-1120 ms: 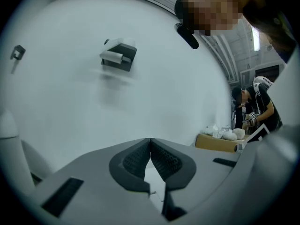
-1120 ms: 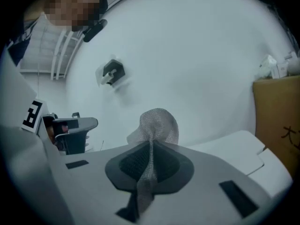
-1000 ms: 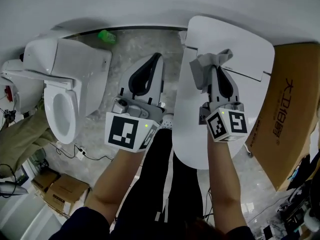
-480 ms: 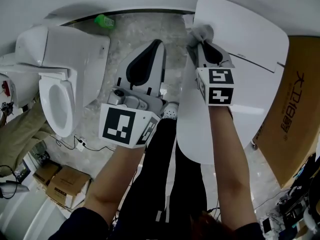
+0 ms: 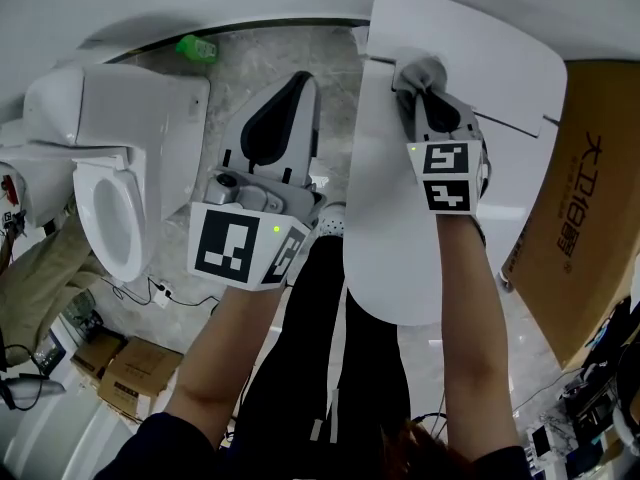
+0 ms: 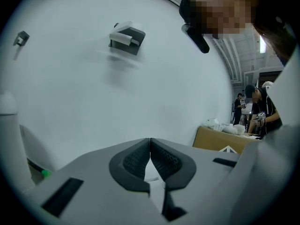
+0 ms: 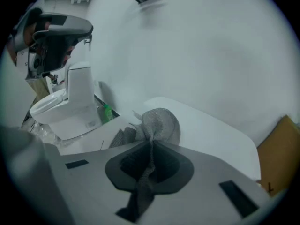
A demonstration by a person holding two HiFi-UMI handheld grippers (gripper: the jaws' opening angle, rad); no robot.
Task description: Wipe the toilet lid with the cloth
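Observation:
The white toilet lid [image 5: 510, 78] lies flat at the right of the head view, detached from any toilet. My right gripper [image 5: 421, 84] is over its far left part, shut on a grey cloth [image 5: 412, 67]. The cloth is bunched at the jaw tips and rests against the lid. In the right gripper view the cloth [image 7: 161, 123] bulges out past the right gripper [image 7: 151, 143], with the lid [image 7: 220, 132] behind it. My left gripper [image 5: 300, 86] hangs over the floor left of the lid, shut on nothing. The left gripper [image 6: 150, 143] faces a white wall.
A white toilet [image 5: 110, 168] stands at the left with its seat down. A green bottle [image 5: 195, 47] lies by the wall. A tall cardboard box [image 5: 590, 198] stands right of the lid. Small boxes [image 5: 120, 378] and a cable [image 5: 165, 293] lie on the marble floor.
My right gripper has pushed the cloth along the lid to its far left part, and the cloth is more bunched. The left gripper has barely moved.

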